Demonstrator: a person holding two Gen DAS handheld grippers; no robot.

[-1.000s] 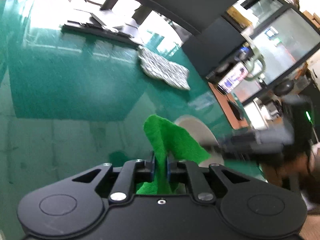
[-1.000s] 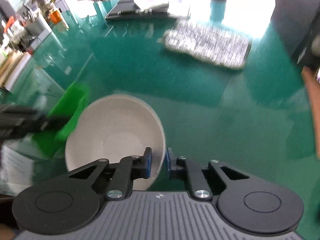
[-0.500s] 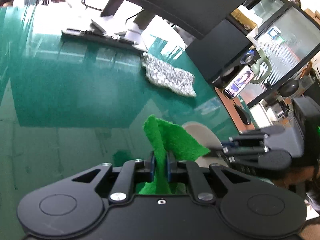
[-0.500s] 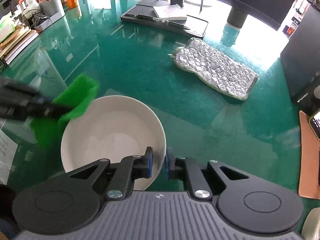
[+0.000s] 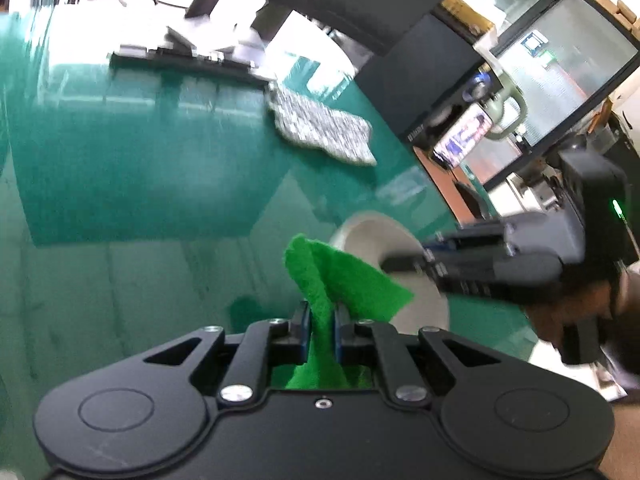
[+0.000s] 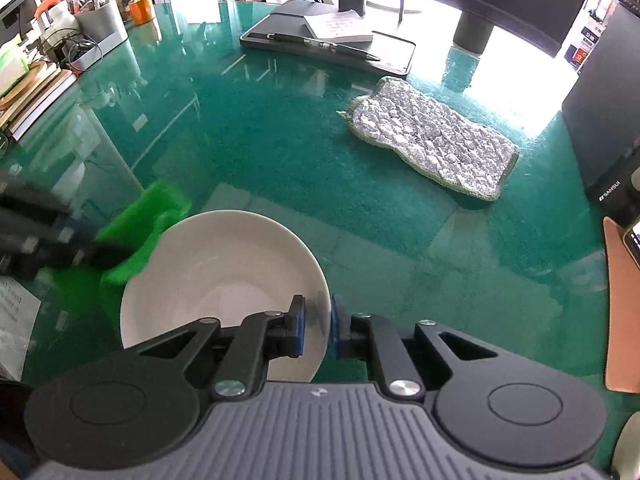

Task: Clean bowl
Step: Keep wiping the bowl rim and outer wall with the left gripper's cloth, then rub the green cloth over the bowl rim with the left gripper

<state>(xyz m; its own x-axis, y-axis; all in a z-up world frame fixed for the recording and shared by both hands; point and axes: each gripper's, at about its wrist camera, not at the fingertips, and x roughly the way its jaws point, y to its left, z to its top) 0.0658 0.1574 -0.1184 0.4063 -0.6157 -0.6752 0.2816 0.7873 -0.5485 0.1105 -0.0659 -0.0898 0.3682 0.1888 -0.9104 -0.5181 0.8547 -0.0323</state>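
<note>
On the green table [image 6: 280, 152], the right gripper [image 6: 317, 326] pinches the white bowl [image 6: 224, 280] by its rim; the left gripper [image 5: 320, 320] clamps a green cloth [image 5: 344, 280] beside it.

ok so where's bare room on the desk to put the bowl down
Bare green desk lies between the bowl and the notebook, and in front of the silver quilted pad. The far-left edge is crowded with books, cables and a pen holder.

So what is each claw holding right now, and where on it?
Left claw: green cloth, pinched at a fold near its middle. Right claw: white bowl, gripped across its near rim.
</note>
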